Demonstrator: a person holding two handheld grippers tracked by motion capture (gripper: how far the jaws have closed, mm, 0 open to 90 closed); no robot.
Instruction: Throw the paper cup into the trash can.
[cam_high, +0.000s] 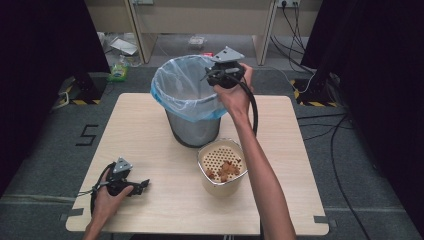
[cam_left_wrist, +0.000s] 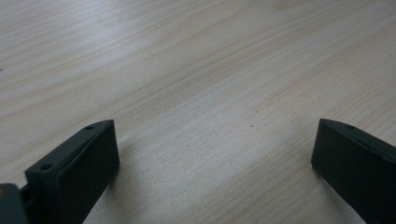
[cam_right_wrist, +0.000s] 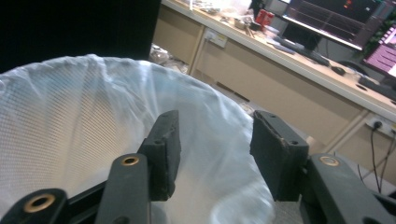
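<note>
A metal mesh bin (cam_high: 192, 127) lined with a pale blue bag (cam_high: 172, 87) stands at the table's far middle. My right gripper (cam_high: 220, 75) hangs over the bin's right rim, its jaws apart with nothing between them; in the right gripper view the bag (cam_right_wrist: 70, 130) lies just below the right gripper (cam_right_wrist: 215, 140). A cream perforated basket (cam_high: 222, 187) with brown scraps (cam_high: 226, 170) sits in front of the bin. My left gripper (cam_high: 142, 186) rests near the table's front left corner, and in its own view the left gripper (cam_left_wrist: 215, 149) stands wide open over bare wood.
The light wooden table (cam_high: 150, 145) has free room on its left and right sides. Behind it on the floor lie clutter, a green bottle (cam_high: 119, 70) and cables (cam_high: 320, 125). A desk with monitors (cam_right_wrist: 327, 28) stands beyond the bin.
</note>
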